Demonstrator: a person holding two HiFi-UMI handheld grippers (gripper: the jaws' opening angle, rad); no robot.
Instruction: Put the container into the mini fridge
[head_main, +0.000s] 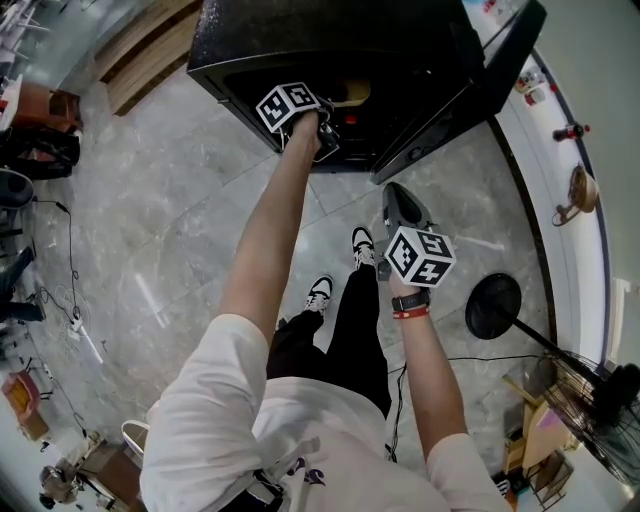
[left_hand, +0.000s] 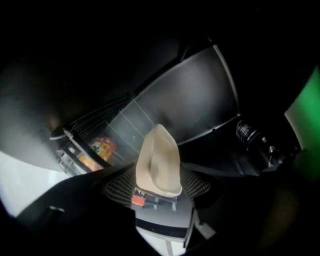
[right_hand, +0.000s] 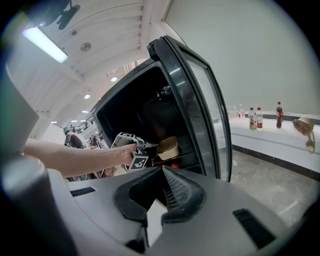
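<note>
So, container (left_hand: 159, 160): beige tub, inside the mini fridge. In the right gripper view it sits at a dark shelf in the middle of the cavity; can't tell if it rests fully on it.
Left gripper (left_hand: 157, 186): reaches into the fridge with the tub between its mesh pads (left_hand: 120, 187). Fingers are spread wide, one on each side of the tub, not pressing on it.
Left arm: bare forearm stretched forward from the white sleeve to the fridge opening. The marker cube (head_main: 288, 105) is at the fridge's near edge.
Under the tub: small red-orange item (left_hand: 139, 200), just below it on the near side.
Wire rack (left_hand: 125, 122): thin wire lines behind the tub, with a colourful orange-and-green packet (left_hand: 102, 147) to their left.
Mini fridge (head_main: 300, 30): black, standing on the floor. Its door (right_hand: 200, 100) is swung open on the right.
Right gripper (right_hand: 162, 172): held back outside the fridge, near the person's legs, pointing at the open door. Fingertips are together, nothing between them.
Right wrist: dark watch with a red band (head_main: 410, 305).
Floor (head_main: 180, 200): grey marble tiles.
Far right: white counter with bottles (right_hand: 259, 119).
Near right: black round stand base (head_main: 493, 305) on the floor.
</note>
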